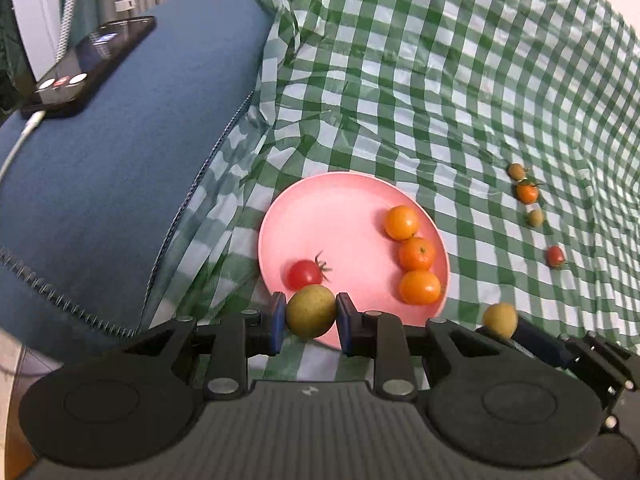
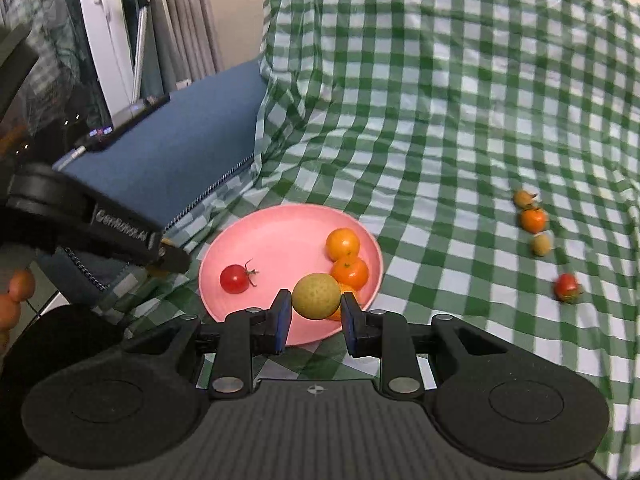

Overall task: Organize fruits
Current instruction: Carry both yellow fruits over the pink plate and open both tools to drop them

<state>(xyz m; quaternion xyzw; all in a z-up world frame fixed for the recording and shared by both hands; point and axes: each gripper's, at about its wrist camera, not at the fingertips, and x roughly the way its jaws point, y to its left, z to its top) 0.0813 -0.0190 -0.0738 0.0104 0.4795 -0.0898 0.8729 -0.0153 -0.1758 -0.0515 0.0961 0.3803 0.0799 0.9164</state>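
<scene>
Just beyond both tools sits the pink plate (image 1: 320, 208): your left tool (image 1: 311, 318) and right tool (image 2: 316, 298) each clamp a yellow-green fruit (image 1: 311, 316) at its near rim.

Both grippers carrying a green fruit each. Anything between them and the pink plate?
Nothing visible. The left gripper holds its green fruit at the plate's near rim, beside the tomato. The right gripper holds its fruit over the near edge, in front of the oranges. The plate's middle is bare.
</scene>
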